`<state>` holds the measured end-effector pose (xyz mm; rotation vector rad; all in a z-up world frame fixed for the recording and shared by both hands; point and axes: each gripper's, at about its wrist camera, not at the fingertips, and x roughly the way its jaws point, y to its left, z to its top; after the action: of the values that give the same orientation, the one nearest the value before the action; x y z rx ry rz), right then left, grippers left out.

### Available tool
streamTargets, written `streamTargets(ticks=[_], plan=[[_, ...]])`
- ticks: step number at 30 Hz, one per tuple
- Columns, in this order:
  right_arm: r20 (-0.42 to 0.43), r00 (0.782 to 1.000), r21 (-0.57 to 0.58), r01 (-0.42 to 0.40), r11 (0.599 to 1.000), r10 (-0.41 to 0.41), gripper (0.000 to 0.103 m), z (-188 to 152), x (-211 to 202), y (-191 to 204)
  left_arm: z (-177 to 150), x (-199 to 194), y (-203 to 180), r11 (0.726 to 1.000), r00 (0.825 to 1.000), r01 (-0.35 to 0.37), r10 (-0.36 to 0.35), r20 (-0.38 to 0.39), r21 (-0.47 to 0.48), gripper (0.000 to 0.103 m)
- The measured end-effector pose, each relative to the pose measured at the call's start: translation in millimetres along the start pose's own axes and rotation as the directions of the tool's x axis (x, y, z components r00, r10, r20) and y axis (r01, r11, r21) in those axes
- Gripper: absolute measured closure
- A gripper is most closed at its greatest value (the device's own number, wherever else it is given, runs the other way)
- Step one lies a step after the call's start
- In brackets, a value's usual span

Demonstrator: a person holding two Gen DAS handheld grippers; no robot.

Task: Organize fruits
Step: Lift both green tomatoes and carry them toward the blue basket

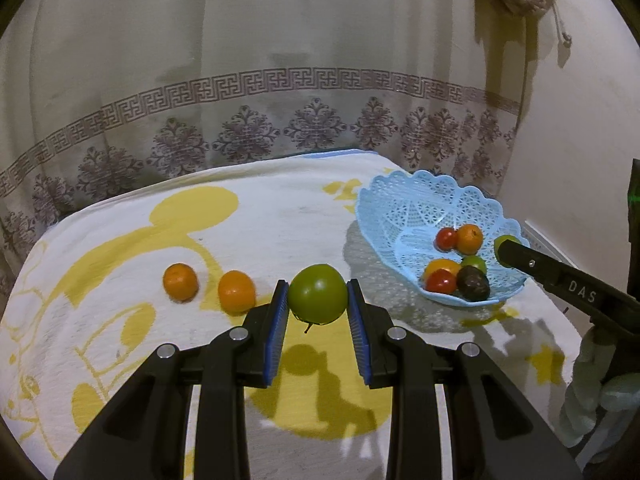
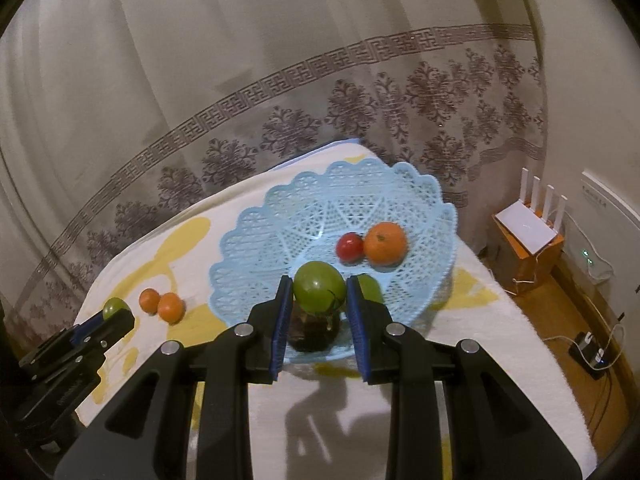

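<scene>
Blue basket (image 2: 280,216) holds orange (image 2: 386,242), red tomato (image 2: 349,246). Right view alone shows router (image 2: 528,226). Left gripper (image 1: 318,300) pinches green tomato (image 1: 318,294); right gripper (image 2: 319,304) pinches green fruit (image 2: 318,287).

Two wrist views, shared basket (image 1: 404,196)

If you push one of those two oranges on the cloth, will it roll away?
Probably a bit. The nearer orange is round with no flat side, so a nudge could roll it into the other orange. The cloth looks soft and fuzzy, which would likely slow it. Its skin looks firm, so a claw shouldn't squash it.
</scene>
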<state>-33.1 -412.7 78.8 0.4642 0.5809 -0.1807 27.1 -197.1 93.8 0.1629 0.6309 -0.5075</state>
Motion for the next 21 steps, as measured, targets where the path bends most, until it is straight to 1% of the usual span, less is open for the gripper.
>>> streamTargets(ticks=[3,9,14,16,21], plan=[[0.027,0.999,0.009,0.021,1.000,-0.021,0.059,-0.2,-3.0,-5.6,5.3,2.9,-9.1,1.000,1.000,0.012,-0.012,-0.002,0.009,0.073],[0.060,0.997,0.025,0.043,0.999,-0.044,0.059,2.5,-9.3,-15.9,17.4,13.1,-24.1,0.999,0.999,0.050,-0.050,-0.008,0.015,0.073],[0.088,0.992,0.002,0.093,0.996,-0.093,0.059,3.6,-14.2,-14.2,25.6,28.0,-39.7,0.996,0.996,0.090,-0.089,-0.019,0.023,0.073],[0.095,0.988,-0.014,0.126,0.992,-0.124,0.059,3.5,-15.7,-11.4,27.8,35.2,-47.3,0.994,0.995,0.102,-0.101,-0.026,0.036,0.073],[0.104,0.982,-0.032,0.161,0.986,-0.157,0.059,3.5,-17.8,-8.2,31.9,52.6,-63.7,0.992,0.994,0.106,-0.104,-0.036,0.072,0.073]])
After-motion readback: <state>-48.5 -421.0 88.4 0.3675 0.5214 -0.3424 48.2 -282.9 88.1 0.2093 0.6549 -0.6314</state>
